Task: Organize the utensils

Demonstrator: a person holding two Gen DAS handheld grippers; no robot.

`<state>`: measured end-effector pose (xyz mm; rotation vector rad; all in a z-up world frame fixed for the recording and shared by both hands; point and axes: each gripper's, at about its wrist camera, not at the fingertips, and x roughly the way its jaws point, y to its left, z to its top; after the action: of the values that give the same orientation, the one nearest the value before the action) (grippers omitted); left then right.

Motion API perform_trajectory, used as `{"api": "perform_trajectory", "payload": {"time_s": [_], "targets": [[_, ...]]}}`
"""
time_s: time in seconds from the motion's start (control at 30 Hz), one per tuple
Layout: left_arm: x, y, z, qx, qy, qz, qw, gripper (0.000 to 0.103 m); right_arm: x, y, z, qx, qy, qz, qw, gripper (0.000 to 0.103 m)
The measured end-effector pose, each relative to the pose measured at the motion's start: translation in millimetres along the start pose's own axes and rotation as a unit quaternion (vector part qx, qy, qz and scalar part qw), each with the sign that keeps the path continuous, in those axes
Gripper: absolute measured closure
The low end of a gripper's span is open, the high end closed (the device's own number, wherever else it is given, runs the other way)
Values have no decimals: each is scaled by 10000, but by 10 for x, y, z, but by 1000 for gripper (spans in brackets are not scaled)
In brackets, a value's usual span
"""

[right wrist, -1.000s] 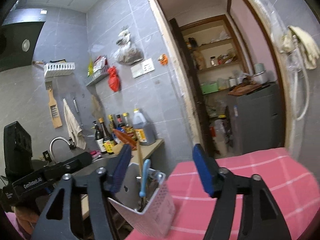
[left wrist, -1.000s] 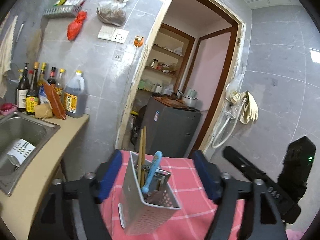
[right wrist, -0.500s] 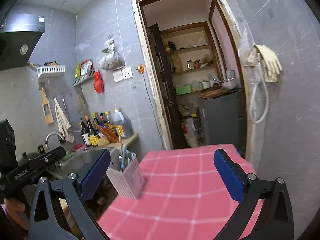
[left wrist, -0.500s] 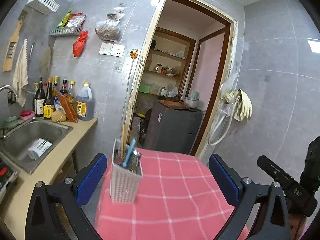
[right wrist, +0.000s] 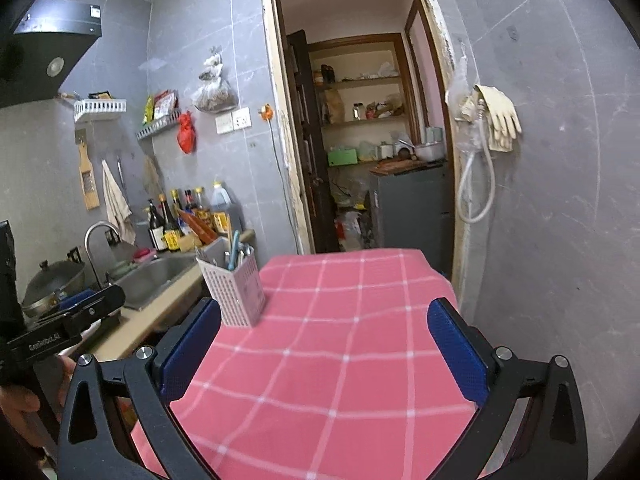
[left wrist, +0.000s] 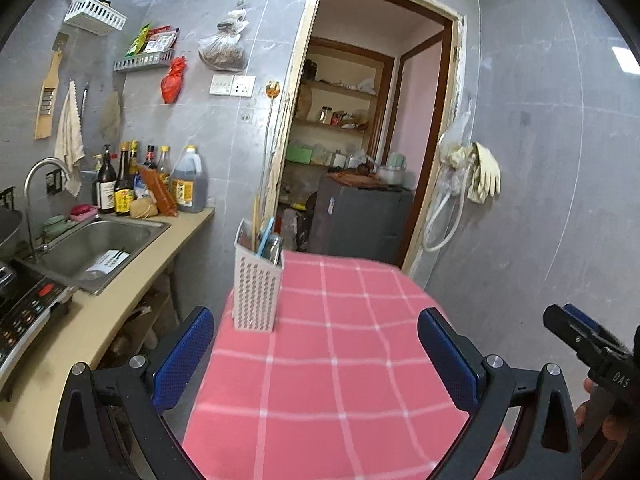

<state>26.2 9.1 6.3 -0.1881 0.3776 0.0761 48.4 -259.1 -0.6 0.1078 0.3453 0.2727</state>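
A white perforated utensil holder (left wrist: 256,286) stands upright at the far left corner of the pink checked table (left wrist: 340,368). It holds chopsticks, a blue-handled utensil (left wrist: 265,237) and metal cutlery. It also shows in the right wrist view (right wrist: 234,288). My left gripper (left wrist: 316,354) is open and empty, well back from the holder. My right gripper (right wrist: 324,350) is open and empty, also back from the holder. Each gripper shows at the edge of the other's view.
A counter (left wrist: 132,292) with a steel sink (left wrist: 96,250), bottles (left wrist: 120,184) and a cooktop (left wrist: 24,308) runs along the left. A wok (right wrist: 52,280) sits by the sink. A doorway (left wrist: 360,160) opens behind the table. Gloves (left wrist: 480,172) hang on the right wall.
Both grippers have pulled back from the utensil holder and opened wider. The holder now stands free on the table's far left corner.
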Motion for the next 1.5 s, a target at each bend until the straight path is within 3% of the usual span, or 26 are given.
{"api": "perform_trajectory", "payload": {"time_s": [0.4,1.5], "targets": [[-166,56,-234,7,122,238,9996,1,-33,30,-171,-131,137,-30,9998,1],[-159,24,-215,43,131,222,9997,1,26,53,-234,-101,199,-8,9997,1]]}}
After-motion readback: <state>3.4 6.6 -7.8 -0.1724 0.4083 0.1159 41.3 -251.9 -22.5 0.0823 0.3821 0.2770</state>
